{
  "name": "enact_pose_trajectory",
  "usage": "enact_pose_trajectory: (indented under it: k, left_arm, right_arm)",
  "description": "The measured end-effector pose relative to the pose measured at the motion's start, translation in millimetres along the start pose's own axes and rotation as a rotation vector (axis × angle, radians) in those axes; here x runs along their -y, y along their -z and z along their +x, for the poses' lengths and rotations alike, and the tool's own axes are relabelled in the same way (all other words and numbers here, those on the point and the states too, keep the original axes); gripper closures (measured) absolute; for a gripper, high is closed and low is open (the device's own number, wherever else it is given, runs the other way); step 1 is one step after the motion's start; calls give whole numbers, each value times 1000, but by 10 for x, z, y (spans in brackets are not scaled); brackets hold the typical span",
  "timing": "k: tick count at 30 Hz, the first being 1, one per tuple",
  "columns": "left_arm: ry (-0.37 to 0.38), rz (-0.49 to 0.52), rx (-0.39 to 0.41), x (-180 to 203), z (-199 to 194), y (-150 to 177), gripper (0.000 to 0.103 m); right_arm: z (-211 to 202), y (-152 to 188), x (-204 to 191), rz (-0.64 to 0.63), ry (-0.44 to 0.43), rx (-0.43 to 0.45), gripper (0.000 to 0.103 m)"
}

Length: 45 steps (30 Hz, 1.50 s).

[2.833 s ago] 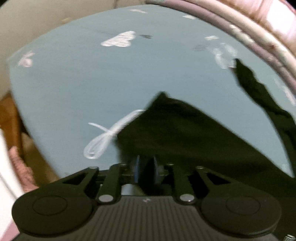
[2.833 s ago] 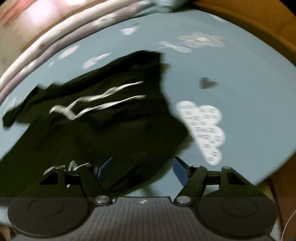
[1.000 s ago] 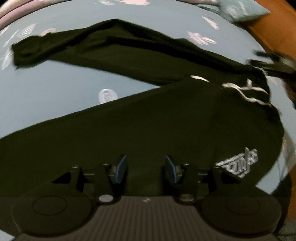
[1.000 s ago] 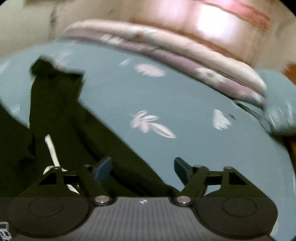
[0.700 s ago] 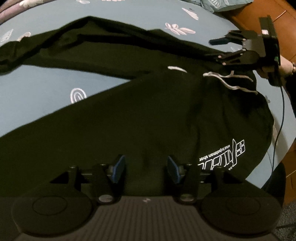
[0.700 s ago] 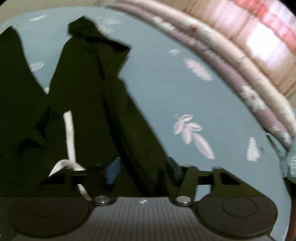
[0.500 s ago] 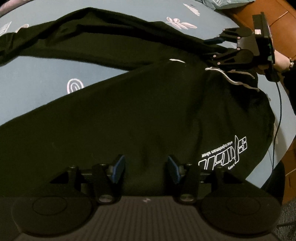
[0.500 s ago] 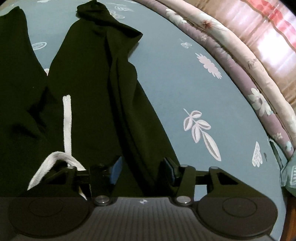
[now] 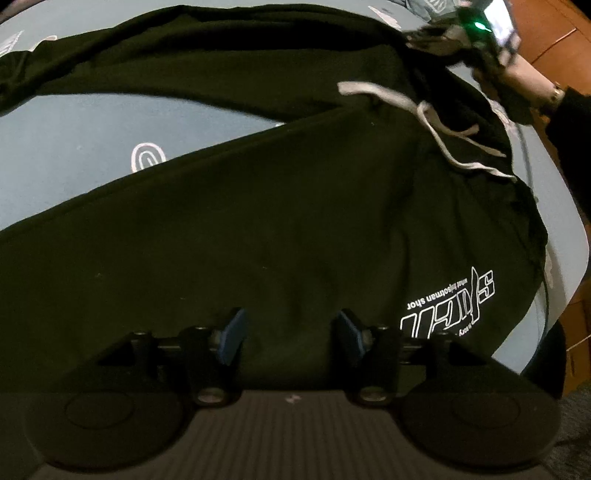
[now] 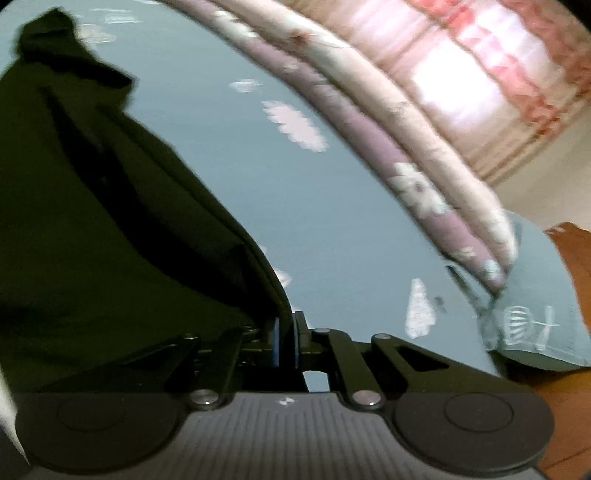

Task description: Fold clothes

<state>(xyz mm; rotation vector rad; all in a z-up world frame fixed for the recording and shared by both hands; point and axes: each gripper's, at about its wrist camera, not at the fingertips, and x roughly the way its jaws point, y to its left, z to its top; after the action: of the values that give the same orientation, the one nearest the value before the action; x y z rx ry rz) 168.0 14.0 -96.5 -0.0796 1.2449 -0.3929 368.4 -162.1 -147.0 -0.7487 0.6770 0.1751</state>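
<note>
Black sweatpants [image 9: 258, 221] with a white drawstring [image 9: 436, 125] and a white printed logo [image 9: 447, 299] lie spread on the blue bed sheet [image 9: 74, 129]. My left gripper [image 9: 291, 332] hovers just above the near leg, its jaws opening, with cloth beneath them but nothing pinched. My right gripper [image 10: 286, 343] is shut on the edge of the sweatpants [image 10: 110, 240] near the waist, and the fabric rises from it to the left. In the left wrist view the right gripper [image 9: 436, 37] shows blurred at the top right, carried by a hand [image 9: 524, 77].
A rolled floral quilt [image 10: 388, 129] runs along the far side of the bed, in front of a pink curtain [image 10: 480, 55]. A blue pillow [image 10: 535, 295] lies at the right. Wooden furniture [image 9: 546, 33] stands past the bed's edge. Bare sheet [image 10: 314, 221] lies beyond the pants.
My right gripper went from wide open to shut on the pants' edge and swung sideways with it. My left gripper sank slightly toward the cloth and its jaws spread a little.
</note>
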Motion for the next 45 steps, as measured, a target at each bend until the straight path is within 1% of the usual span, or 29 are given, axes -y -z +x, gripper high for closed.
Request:
enact_pose_trajectory:
  k: [3,5,6,7,9,12,13,14,16,19,21,23,26,30,33,35,37,40,41,42,44,45]
  left_arm:
    - [5,-5,3,-4,6,16,46]
    - [8,-9,4,-7,12,25,46]
    - [10,-10,4,0,21,30,46]
    - [10,-11,4,12,32,33,46]
    - [7,-6,2,17,23,35,46]
    - [-2,1,1,47,18,39,46]
    - [-7,2,1,59,13,38,46]
    - [-11,6,0,52,-10,31,46]
    - [-23,23,0,116,-39,39,46]
    - [-28,63,17,250,-154,78,46]
    - [-37,93,36,365,-240,105,46]
    - [-49,127,59,483,-325,138,46]
    - [-43,195,88,682,-404,195,46]
    - [-33,344,137,999,-425,292,46]
    - [-61,460,148,1242,-386,383,46]
    - [-70,519,147,1374,-372,450,46]
    - [-56,551,148,1464,-385,503,47]
    - [-45,590,154,1544,-439,570,47]
    - [-49,596,159,1560,-450,586,47]
    - [-54,601,163,1575,-459,601,48]
    - [-60,600,162,1594,-439,634,49]
    - [-59,598,163,1601,-421,651,50]
  right_arm:
    - [217,-17,84,80,7,-48,94]
    - [352,23,73,104,10,-87,93]
    - [396,51,51,109,8,-103,87]
    - [396,77,43,112,12,-104,85]
    - [331,114,63,134,18,-103,68]
    - [85,139,248,222,-25,-96,55]
    - [-41,167,325,263,-35,-92,52]
    - [-186,206,405,308,-48,-90,47]
    - [-477,321,554,393,-88,-103,46]
    - [-941,534,721,492,-131,-147,46]
    - [-1295,700,801,553,-149,-180,46]
    - [-1607,882,885,643,-179,-202,46]
    - [-2029,1167,970,781,-225,-243,42]
    - [-2431,1570,910,932,-260,-286,42]
    - [-2640,1845,785,1018,-266,-302,42]
    - [-2762,1991,710,1053,-281,-334,42]
    - [-2923,2070,707,1092,-295,-308,42]
    - [-3202,2097,756,1121,-307,-263,42]
    - [-3294,2097,777,1126,-306,-243,41]
    - [-3371,2103,785,1133,-300,-224,38]
    - [-3412,2160,713,1159,-291,-203,37]
    - [-3347,2227,634,1176,-296,-221,37]
